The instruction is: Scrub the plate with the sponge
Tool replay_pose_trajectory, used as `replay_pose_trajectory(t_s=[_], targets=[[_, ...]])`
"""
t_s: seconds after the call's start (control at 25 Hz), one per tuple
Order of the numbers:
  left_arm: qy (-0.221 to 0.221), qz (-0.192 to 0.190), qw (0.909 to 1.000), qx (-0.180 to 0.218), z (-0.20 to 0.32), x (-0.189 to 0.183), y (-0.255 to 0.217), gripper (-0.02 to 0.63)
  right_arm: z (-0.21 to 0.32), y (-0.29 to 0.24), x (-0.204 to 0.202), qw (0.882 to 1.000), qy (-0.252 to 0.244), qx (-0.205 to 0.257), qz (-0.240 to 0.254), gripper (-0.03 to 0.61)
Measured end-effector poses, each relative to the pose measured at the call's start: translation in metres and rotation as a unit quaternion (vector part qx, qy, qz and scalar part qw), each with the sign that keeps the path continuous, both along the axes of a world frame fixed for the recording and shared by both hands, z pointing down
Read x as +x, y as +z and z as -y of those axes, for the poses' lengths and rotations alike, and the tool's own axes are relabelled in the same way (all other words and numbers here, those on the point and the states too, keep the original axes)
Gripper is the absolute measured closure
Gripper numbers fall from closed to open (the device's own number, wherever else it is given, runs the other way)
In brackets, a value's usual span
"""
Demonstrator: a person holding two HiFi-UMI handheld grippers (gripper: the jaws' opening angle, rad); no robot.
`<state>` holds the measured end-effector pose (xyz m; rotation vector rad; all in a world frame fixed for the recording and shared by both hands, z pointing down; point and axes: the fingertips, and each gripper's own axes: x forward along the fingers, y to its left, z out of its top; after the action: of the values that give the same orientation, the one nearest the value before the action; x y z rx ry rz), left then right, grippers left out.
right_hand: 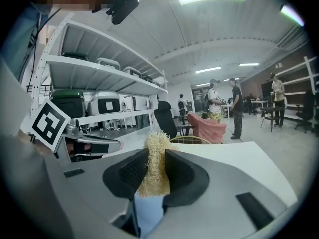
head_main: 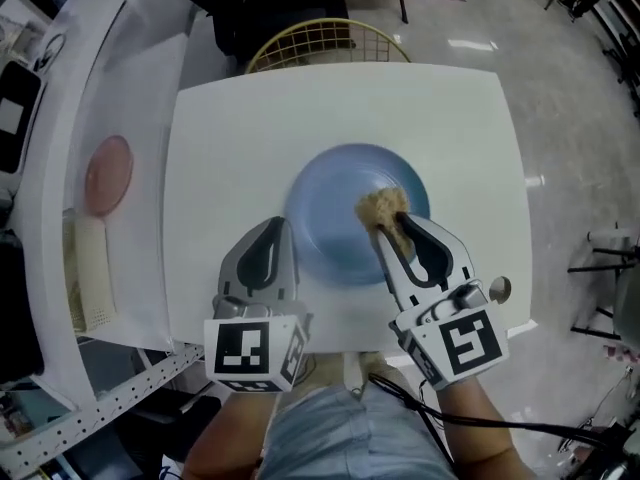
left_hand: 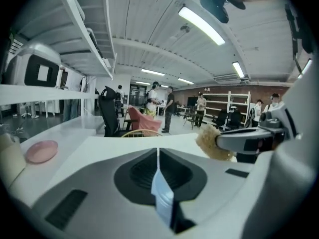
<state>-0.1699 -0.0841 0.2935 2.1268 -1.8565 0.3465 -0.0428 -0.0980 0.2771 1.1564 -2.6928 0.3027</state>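
Evidently scrubbing is the step in hand. The round, glossy pale-blue plate is lying in the middle of the white worktop, showing no visible soiling. The tan, fibrous sponge is sitting on its right half, pinched in the right claw. The left claw is clamping the plate's left rim. Next, I judge, the sponge needs sweeping across the rest of the face with the rim held steady.
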Motion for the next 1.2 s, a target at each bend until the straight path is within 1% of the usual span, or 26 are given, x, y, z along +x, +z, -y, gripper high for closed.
replay_pose_trajectory(t_s=[0.24, 0.4, 0.56, 0.6, 0.64, 0.68, 0.92, 1.2], targets=[[0.000, -0.007, 0.9979, -0.064, 0.003, -0.013, 0.060, 0.597, 0.005, 0.053, -0.006, 0.998, 0.012, -0.064, -0.009, 0.468], [-0.007, -0.023, 0.9960, -0.086, 0.014, -0.024, 0.092, 0.597, 0.015, 0.080, -0.013, 0.997, 0.011, -0.082, -0.013, 0.468], [-0.014, -0.051, 0.9920, -0.115, 0.013, -0.030, 0.111, 0.594, 0.014, 0.094, -0.019, 0.995, 0.010, -0.096, -0.021, 0.468], [-0.013, -0.056, 0.9907, -0.123, 0.013, -0.030, 0.116, 0.572, 0.014, 0.096, -0.020, 0.995, 0.009, -0.099, -0.023, 0.468], [-0.011, -0.060, 0.9895, -0.131, 0.014, -0.029, 0.120, 0.533, 0.015, 0.098, -0.021, 0.995, 0.009, -0.100, -0.025, 0.468], [-0.010, -0.063, 0.9885, -0.137, 0.014, -0.028, 0.124, 0.525, 0.016, 0.100, -0.021, 0.995, 0.009, -0.101, -0.026, 0.468], [0.000, -0.067, 0.9859, -0.153, 0.020, -0.024, 0.133, 0.522, 0.016, 0.102, -0.021, 0.994, 0.011, -0.103, -0.031, 0.468], [0.011, -0.073, 0.9787, -0.192, 0.020, -0.011, 0.143, 0.523, 0.016, 0.102, -0.020, 0.994, 0.012, -0.100, -0.033, 0.467]])
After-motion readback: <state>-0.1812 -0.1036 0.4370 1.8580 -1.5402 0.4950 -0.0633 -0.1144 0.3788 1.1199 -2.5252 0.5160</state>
